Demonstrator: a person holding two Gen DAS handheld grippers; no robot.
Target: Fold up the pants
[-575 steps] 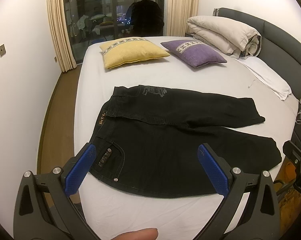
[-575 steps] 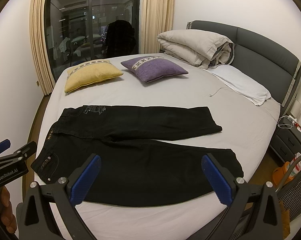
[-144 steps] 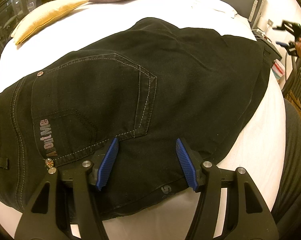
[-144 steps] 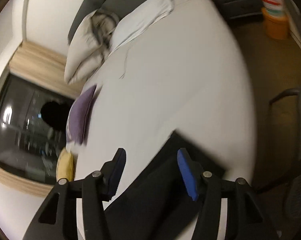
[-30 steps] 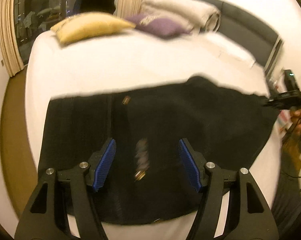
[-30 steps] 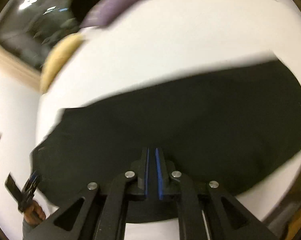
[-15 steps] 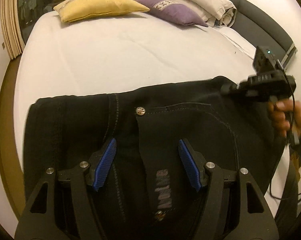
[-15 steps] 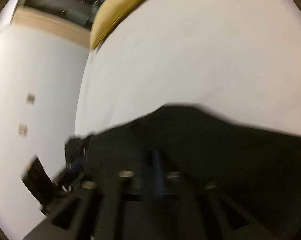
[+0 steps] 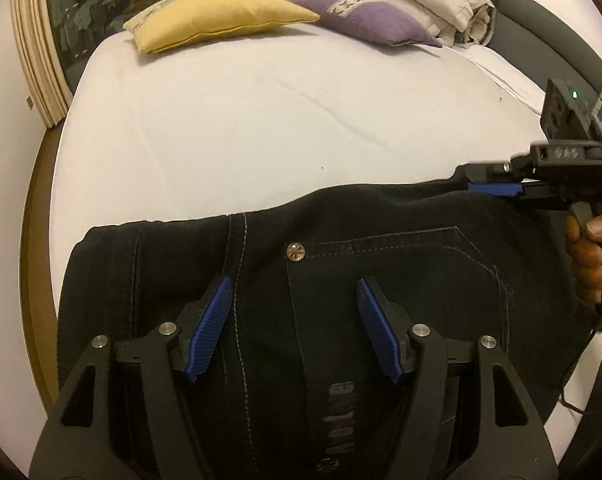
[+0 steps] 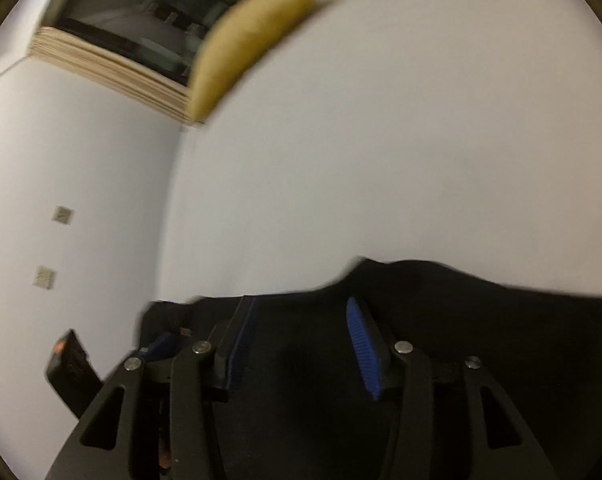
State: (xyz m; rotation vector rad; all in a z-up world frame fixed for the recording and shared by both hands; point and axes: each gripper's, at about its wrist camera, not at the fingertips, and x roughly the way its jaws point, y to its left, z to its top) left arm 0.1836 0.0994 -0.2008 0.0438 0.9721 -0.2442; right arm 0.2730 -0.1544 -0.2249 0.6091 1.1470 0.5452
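The right wrist view is smeared by motion, so the pants (image 10: pixel 441 360) show there only as a black mass across the lower half of the frame, with no seams or edges to read; in the left wrist view their near end is cut off by the bottom of the frame and partly covered by the left gripper (image 9: pixel 293 332). The pants (image 9: pixel 381 264) lie folded on the white bed (image 9: pixel 241 128), filling the lower half of that view, with a rivet (image 9: pixel 295 251) and pocket stitching showing at centre. Half a second ago the right gripper's blue pads could not be made out in the blur; a second ago they were pressed together on the cloth. Now the right gripper (image 10: pixel 305 344) has its pads spread apart over the dark cloth, nothing pinched between them. In the left wrist view the right gripper (image 9: pixel 497 189) sits at the right edge, at the far corner of the pants, with a hand (image 9: pixel 589 256) on its handle. The left gripper is spread wide just above the pants, as it was half a second ago, holding nothing. A yellow pillow (image 9: pixel 217 20) and a purple pillow (image 9: pixel 365 20) lie at the top of the frame.
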